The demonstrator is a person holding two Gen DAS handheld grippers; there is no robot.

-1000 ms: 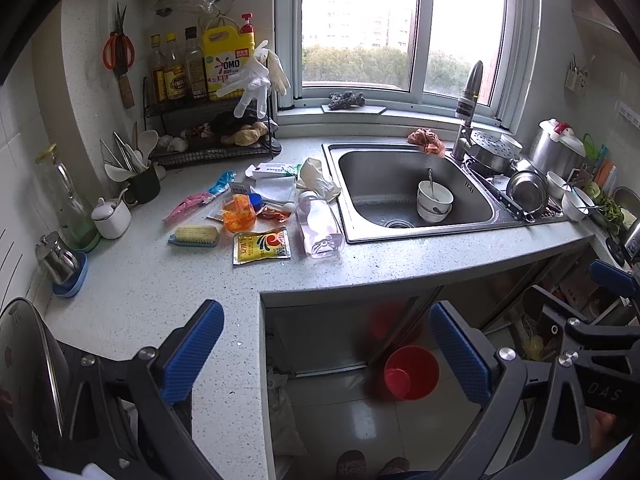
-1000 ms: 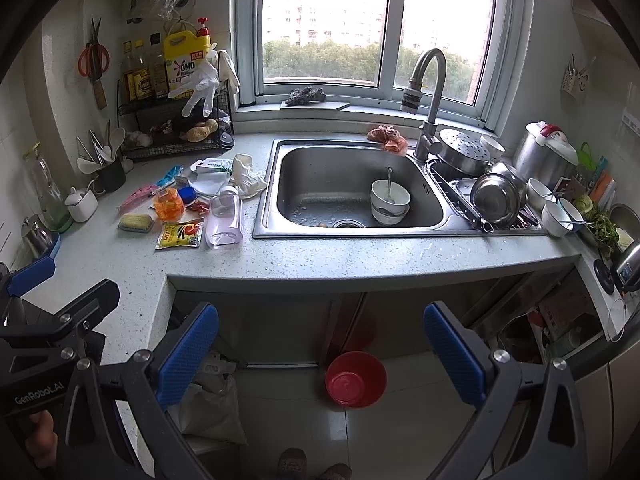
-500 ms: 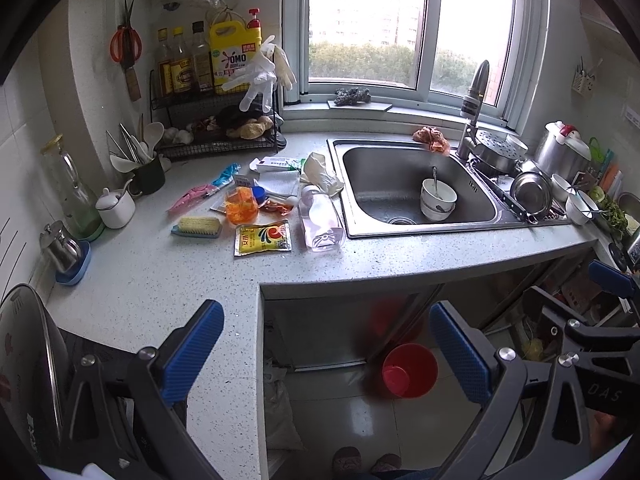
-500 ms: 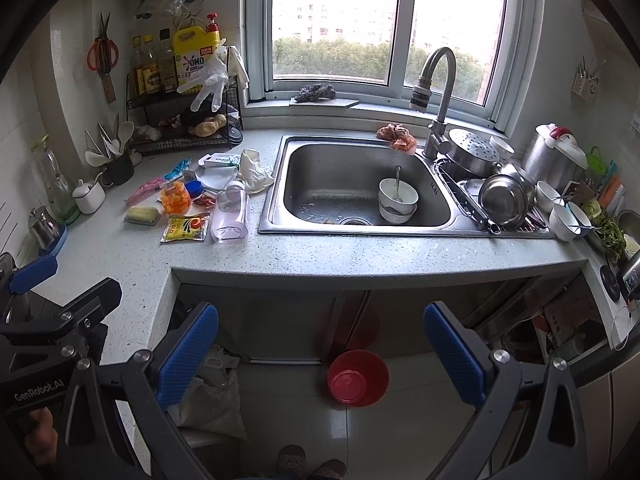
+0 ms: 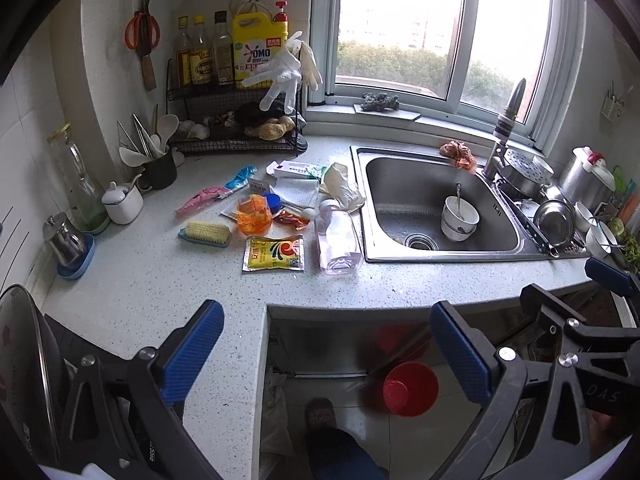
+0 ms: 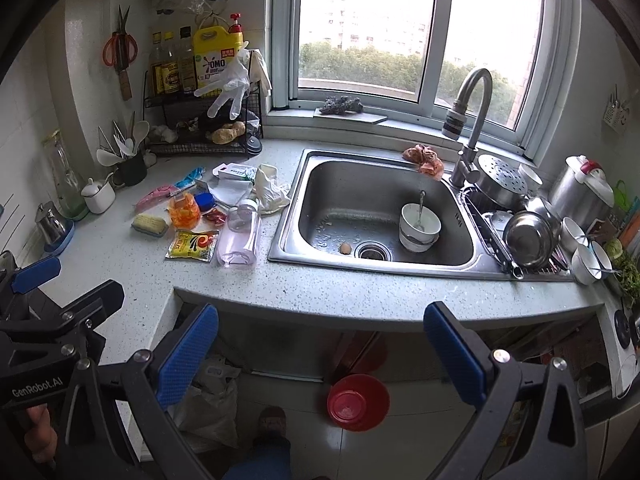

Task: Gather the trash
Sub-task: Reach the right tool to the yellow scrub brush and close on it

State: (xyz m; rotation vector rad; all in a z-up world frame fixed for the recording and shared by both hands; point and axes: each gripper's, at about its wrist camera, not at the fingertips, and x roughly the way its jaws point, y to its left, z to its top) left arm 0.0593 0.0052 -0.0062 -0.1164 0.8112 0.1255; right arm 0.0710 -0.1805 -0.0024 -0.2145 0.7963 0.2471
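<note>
Trash lies in a cluster on the grey countertop left of the sink: a yellow sauce packet, an empty clear plastic bottle on its side, an orange plastic piece, a crumpled white glove, a red wrapper and a pink-blue wrapper. My left gripper is open and empty, held back from the counter's front edge. My right gripper is open and empty, over the floor before the sink.
The steel sink holds a white bowl and an eggshell. A red bucket stands on the floor under the counter. A yellow scrub brush, utensil cup, bottle rack and dish rack line the counter.
Both grippers have moved forward toward the counter, so the trash and the sink appear closer and larger. Both stay open and empty.
</note>
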